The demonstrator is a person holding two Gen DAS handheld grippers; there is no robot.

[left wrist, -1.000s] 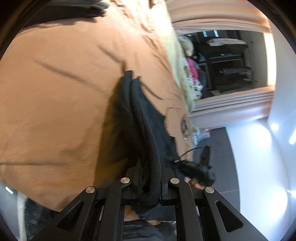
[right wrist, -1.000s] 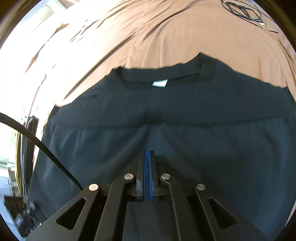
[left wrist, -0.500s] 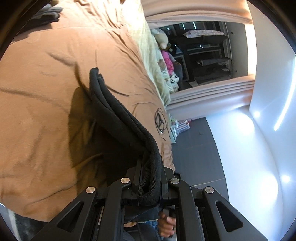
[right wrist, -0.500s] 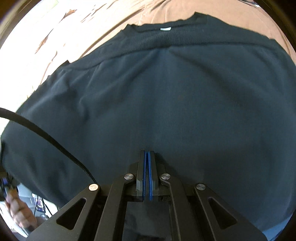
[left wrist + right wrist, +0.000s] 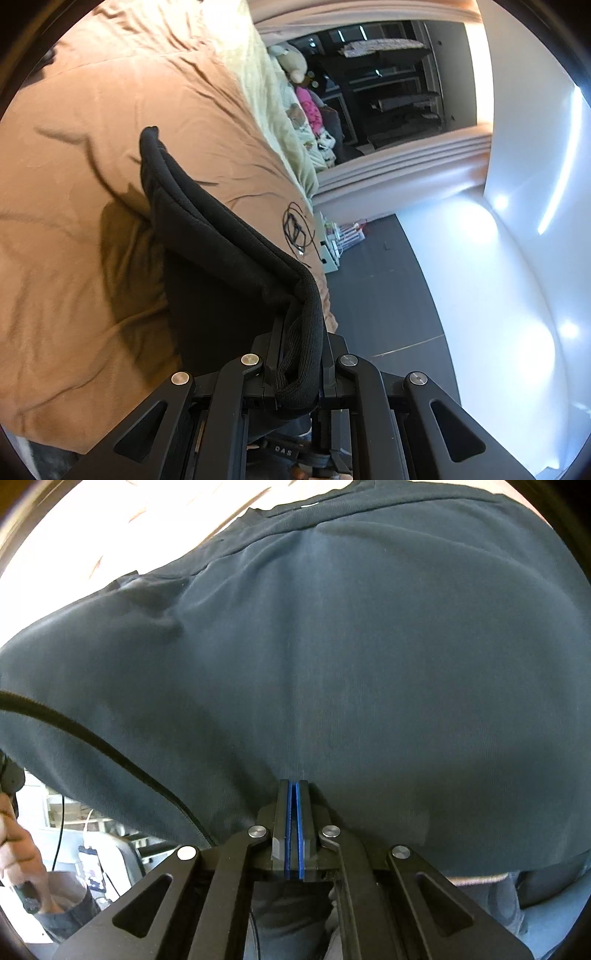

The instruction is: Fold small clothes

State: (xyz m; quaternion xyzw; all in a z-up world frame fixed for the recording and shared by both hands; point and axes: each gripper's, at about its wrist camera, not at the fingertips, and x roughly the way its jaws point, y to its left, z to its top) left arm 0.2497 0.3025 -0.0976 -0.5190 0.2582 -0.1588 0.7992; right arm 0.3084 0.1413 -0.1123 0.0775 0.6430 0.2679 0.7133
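Left gripper (image 5: 298, 363) clamped on black garment's (image 5: 221, 236) folded edge, right gripper (image 5: 294, 812) closed against it

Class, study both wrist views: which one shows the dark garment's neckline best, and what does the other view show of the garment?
The right wrist view: the dark garment fills the frame, its neckline at the top edge. The left wrist view shows only bunched ribbed fabric clamped in the left gripper, above the brown bedcover.

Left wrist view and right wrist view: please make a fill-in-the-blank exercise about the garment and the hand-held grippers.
1. The left hand-held gripper is shut on the ribbed ____ of the dark garment.
2. The bedcover under the garment is ____ in colour.
3. The blue pads of the right hand-held gripper are ____ together.

Missing words: edge; brown; pressed
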